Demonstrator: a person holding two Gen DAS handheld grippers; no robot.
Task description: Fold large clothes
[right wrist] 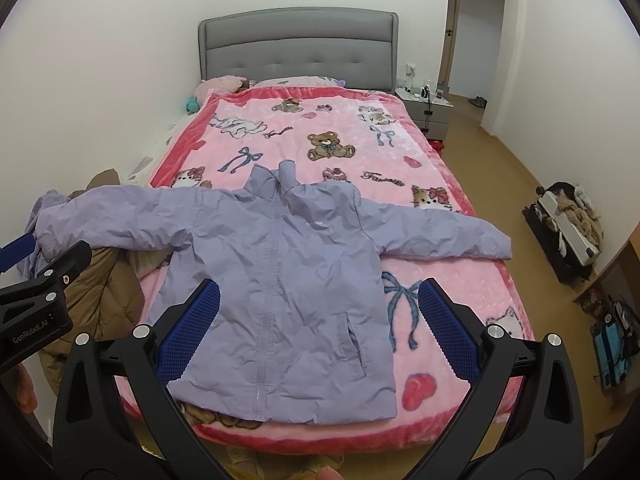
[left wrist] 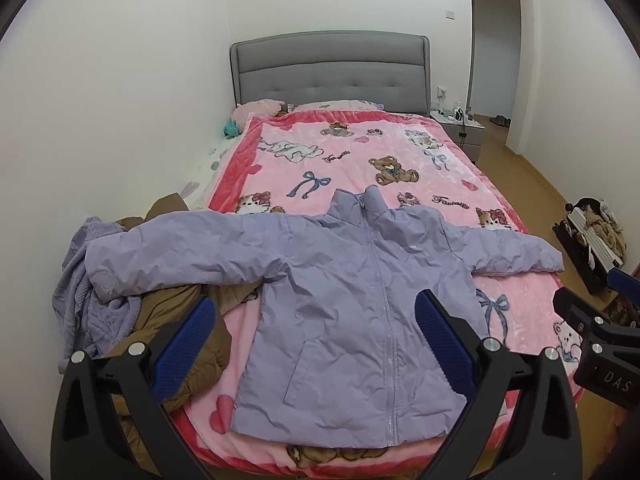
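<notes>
The lilac jacket point(left wrist: 352, 300) lies flat, zipped, on the pink blanket point(left wrist: 360, 152); your left gripper point(left wrist: 316, 344) and right gripper point(right wrist: 320, 328) hover wide open, empty; it looks puffy, light, slippery; pinch a sleeve cuff.

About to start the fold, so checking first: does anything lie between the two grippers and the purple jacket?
Nothing visible does. The purple jacket lies flat and zipped on the pink blanket, with the left gripper and right gripper open above its hem. Its sleeve rests on the brown coat.
</notes>
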